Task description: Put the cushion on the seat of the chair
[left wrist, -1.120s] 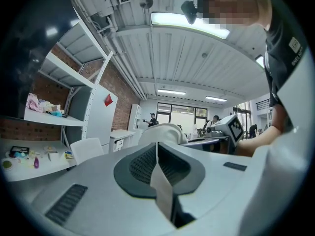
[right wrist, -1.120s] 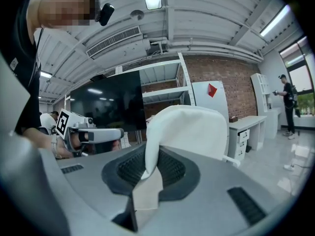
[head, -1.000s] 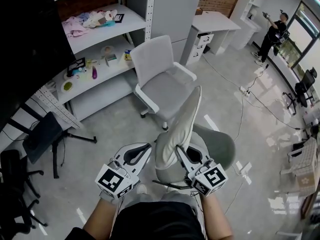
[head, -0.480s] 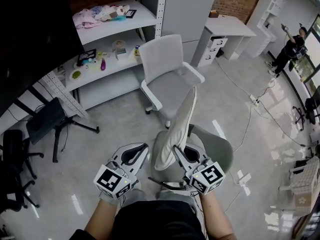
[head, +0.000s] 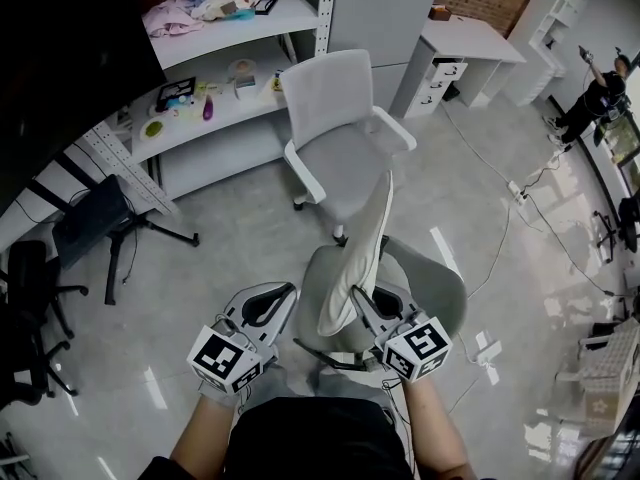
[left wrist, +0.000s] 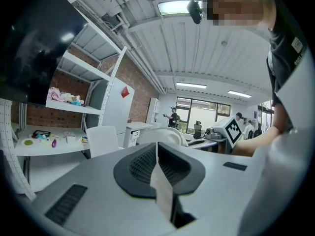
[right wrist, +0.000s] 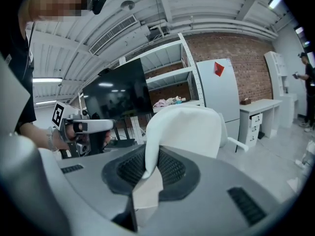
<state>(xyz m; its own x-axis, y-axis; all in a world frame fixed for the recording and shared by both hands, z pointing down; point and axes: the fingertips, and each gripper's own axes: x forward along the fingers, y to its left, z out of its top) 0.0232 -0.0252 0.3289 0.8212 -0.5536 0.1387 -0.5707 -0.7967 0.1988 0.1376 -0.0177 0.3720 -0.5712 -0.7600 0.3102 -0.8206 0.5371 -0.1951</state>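
Observation:
The pale grey cushion stands on edge, and my right gripper is shut on its lower corner. In the right gripper view the cushion rises straight out of the right gripper. The white chair stands just beyond the cushion's top edge, with its bare seat facing me. My left gripper is beside the cushion on its left. It is shut and holds nothing. In the left gripper view the left gripper points toward the chair.
A grey rounded seat sits on the floor under the cushion. Shelves with small items stand behind the chair, and a white desk is at the back right. There is a black stand at left, cables on the floor and a person far right.
Both grippers have sunk a little and moved toward the white chair. The cushion has stayed upright in the right gripper, and the left gripper has stayed shut.

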